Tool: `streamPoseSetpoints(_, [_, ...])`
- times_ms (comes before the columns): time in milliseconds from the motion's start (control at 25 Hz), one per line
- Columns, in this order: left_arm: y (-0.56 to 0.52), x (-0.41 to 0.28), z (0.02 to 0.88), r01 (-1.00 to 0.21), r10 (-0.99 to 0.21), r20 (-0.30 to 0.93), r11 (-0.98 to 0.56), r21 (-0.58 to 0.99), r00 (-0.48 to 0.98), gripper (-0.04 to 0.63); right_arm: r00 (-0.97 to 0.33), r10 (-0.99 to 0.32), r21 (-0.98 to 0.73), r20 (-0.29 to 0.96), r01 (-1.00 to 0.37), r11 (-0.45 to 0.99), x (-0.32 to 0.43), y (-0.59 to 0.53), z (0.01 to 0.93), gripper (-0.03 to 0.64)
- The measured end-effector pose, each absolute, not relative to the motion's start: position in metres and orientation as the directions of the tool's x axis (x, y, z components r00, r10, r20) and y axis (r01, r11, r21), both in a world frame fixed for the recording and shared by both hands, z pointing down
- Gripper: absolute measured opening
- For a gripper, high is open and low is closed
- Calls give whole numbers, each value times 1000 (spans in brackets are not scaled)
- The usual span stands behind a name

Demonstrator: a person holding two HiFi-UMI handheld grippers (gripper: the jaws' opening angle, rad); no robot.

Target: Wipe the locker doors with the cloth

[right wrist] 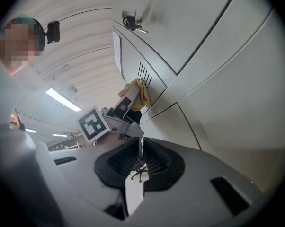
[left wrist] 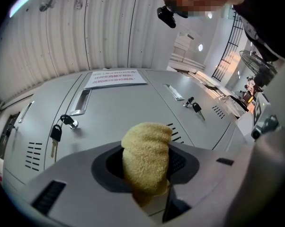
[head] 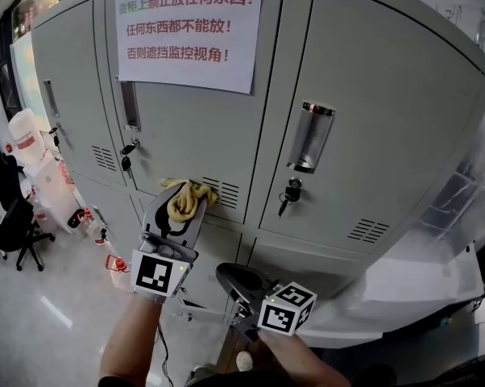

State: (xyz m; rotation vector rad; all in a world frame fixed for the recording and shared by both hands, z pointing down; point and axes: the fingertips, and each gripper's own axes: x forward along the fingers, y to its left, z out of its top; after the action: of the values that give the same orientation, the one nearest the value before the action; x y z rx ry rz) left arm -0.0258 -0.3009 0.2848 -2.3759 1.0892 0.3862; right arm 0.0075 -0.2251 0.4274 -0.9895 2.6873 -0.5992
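A yellow cloth [head: 191,190] is bunched between the jaws of my left gripper [head: 176,214], which is shut on it. The cloth rests against the lower part of the middle grey locker door [head: 186,127], right beside its vent slots [head: 225,192]. In the left gripper view the cloth [left wrist: 146,157] fills the gap between the jaws, with the door [left wrist: 128,103] just beyond. My right gripper [head: 233,279] hangs lower, in front of the bottom row of lockers, shut and holding nothing. In the right gripper view the shut jaws [right wrist: 140,162] point up along the lockers, towards the cloth [right wrist: 139,93].
A paper sign [head: 186,27] with red print is stuck on the middle door. Keys hang from the locks [head: 289,193] [head: 126,156], and recessed handles [head: 311,135] sit above them. A black office chair [head: 13,216] and bottles [head: 113,264] stand at the left. Plastic sheeting [head: 468,200] lies at the right.
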Motion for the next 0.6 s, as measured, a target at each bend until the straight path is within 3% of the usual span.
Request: streamPoseSetpoints(600, [-291,-6,319,-732,-607,-420,-623,-275,675,150,-691,-720,-456,-63,-622,636,33,-225,430,38])
